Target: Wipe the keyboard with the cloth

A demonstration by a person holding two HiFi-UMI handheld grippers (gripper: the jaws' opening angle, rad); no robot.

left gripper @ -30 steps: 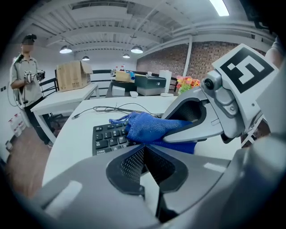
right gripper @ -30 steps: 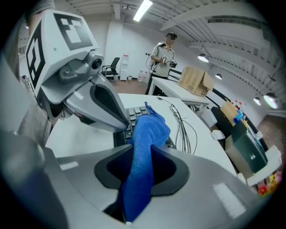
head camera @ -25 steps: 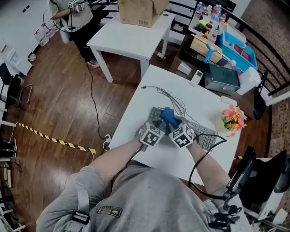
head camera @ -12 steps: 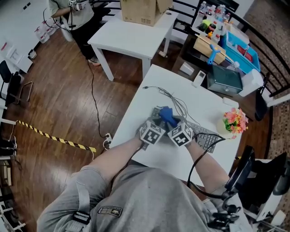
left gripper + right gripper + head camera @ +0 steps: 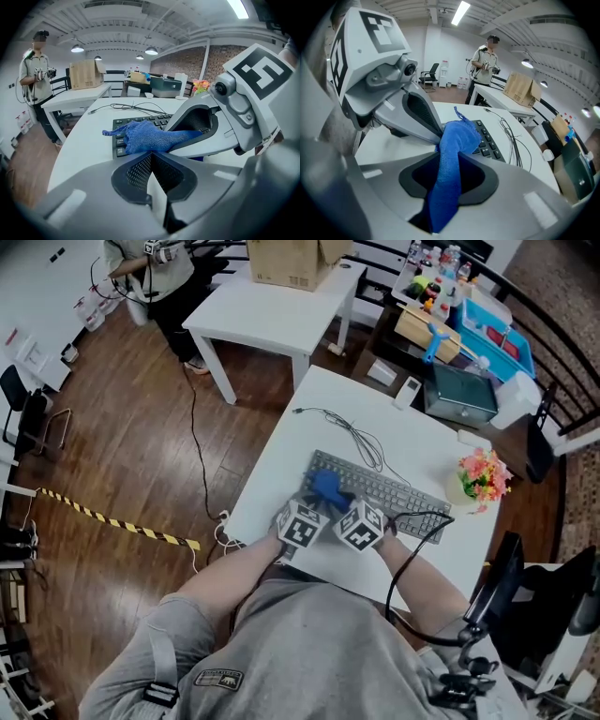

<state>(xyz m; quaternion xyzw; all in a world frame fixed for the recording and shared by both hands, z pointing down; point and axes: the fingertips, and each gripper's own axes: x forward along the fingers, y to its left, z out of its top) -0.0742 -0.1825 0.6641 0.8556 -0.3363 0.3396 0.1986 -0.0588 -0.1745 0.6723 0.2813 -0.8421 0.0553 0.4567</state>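
A dark keyboard (image 5: pixel 389 488) lies slantwise on the white table (image 5: pixel 309 418). A blue cloth (image 5: pixel 326 487) rests on its near left corner. My right gripper (image 5: pixel 339 505) is shut on the cloth (image 5: pixel 454 145), which runs up between its jaws and folds onto the keys (image 5: pixel 490 143). My left gripper (image 5: pixel 317 508) stands close beside it on the left, its jaws shut, with their tips (image 5: pixel 151 157) against the cloth's (image 5: pixel 145 136) near edge. In the left gripper view the right gripper's fingers (image 5: pixel 197 126) lie over the cloth.
A thin cable (image 5: pixel 352 439) trails from the keyboard across the table's far half. A pot of flowers (image 5: pixel 483 479) stands at the right edge. Beyond are a grey box (image 5: pixel 459 395), a white table (image 5: pixel 272 320) with a cardboard box, and a person (image 5: pixel 141 263).
Both grippers have drawn the cloth along the keyboard toward its near left corner, closer to me. More keys now show at the right.
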